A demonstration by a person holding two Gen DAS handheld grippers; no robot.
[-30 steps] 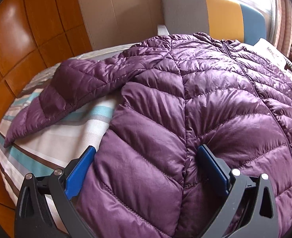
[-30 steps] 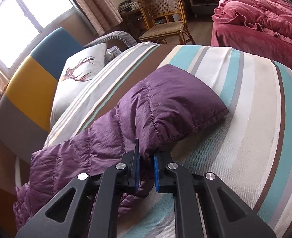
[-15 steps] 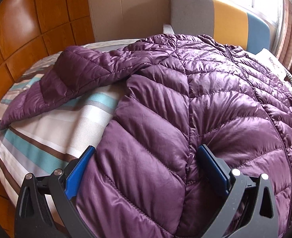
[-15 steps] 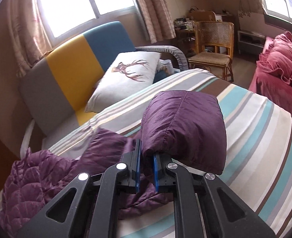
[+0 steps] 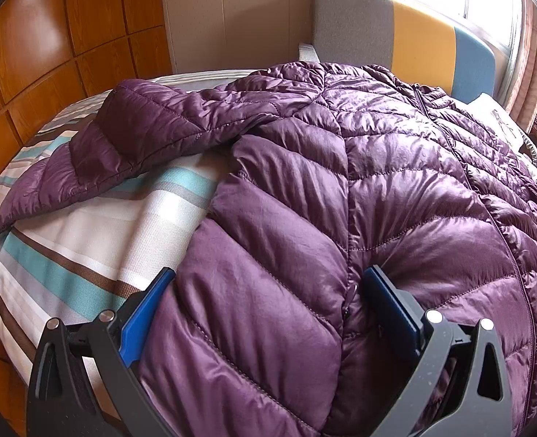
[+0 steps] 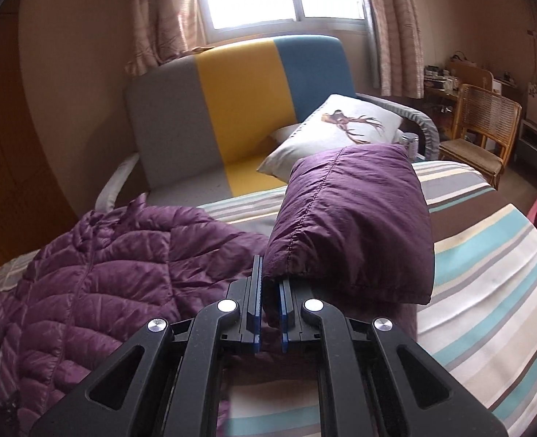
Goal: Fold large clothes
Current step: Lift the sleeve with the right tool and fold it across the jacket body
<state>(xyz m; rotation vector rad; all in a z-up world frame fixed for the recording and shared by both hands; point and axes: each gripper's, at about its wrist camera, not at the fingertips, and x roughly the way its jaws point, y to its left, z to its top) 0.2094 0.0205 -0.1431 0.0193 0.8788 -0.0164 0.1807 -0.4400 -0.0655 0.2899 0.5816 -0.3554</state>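
1. Purple puffer jacket (image 5: 341,189) lies spread front up on the striped bed (image 5: 97,233), zip running toward the headboard (image 5: 407,40), collar end nearest the headboard
2. Left gripper (image 5: 268,309) sits at the hem end, far from the headboard; blue pads wide apart with the jacket's side panel bulging between them, not squeezed
3. Right gripper (image 6: 268,302) has its pads drawn narrow on the cuff end of the right sleeve (image 6: 352,218), which is lifted off the bed and stands up in front of the deer pillow (image 6: 341,127) near the headboard
4. Left sleeve (image 5: 122,142) lies flat on the bed, angled away from the body, on the side toward the wooden wall panels (image 5: 50,54)
5. Handling guess: light, soft, puffy, lots of trapped air, so folds will likely spring back unless pressed down
6. Shell looks shiny and slick, so a thin pinch could slip; better to bite on a stitched seam or cuff hem
7. Sleeve in the right gripper holds its shape only partly and droops at the free corner, no stiffness to rely on
8. Good holds: cuffs, hem corners, side seam; avoid the zip pull
9. Nothing fragile here, main risk is the fabric sliding on the bedcover
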